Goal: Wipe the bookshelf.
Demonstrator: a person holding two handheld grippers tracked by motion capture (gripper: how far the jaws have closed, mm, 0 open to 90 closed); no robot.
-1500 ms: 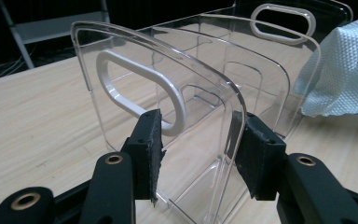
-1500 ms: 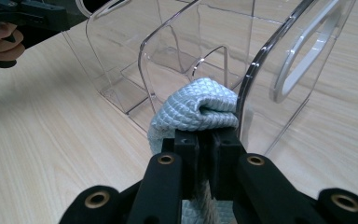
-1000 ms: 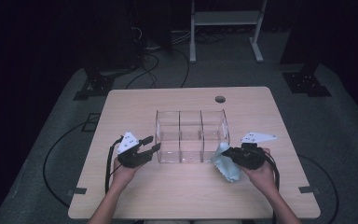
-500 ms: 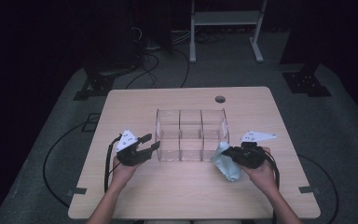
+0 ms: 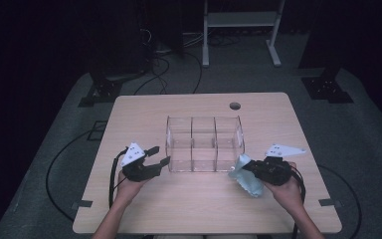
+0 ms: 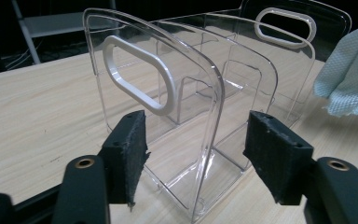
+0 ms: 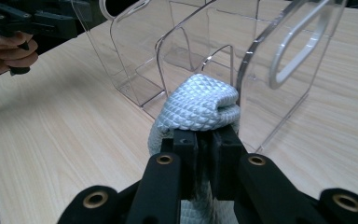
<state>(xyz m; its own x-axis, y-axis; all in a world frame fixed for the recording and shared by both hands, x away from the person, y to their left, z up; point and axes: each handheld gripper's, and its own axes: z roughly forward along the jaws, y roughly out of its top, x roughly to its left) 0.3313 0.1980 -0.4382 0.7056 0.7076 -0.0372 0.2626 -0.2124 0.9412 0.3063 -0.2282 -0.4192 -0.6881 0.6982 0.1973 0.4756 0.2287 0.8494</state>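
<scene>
Judging by what the hands carry, the work is wiping the clear plastic three-compartment organiser with oval handle cut-outs in its end walls (image 5: pixel 204 144), and it looks barely begun. The organiser stands upright at the centre of the high view on the pale wooden table (image 5: pixel 144 109), and the pale blue-white textured cloth (image 5: pixel 246 177) is just beside its right end wall, low and right of centre in that view. In the right gripper view the folded cloth (image 7: pixel 198 107) sits right at the near edge of that wall; whether it actually touches the plastic is hard to tell through the transparent panel. All three compartments look empty, and no wiping inside them can be judged done.

The right gripper (image 7: pixel 208 135) has its jaws pinched tight on the cloth, a fold bulging out above the pads.

The left gripper (image 6: pixel 200 158), at the lower left of the organiser in the high view, has just been opening: its jaws stand part-way apart, straddling the near end wall, with the pads clear of the plastic and gripping nothing.
</scene>
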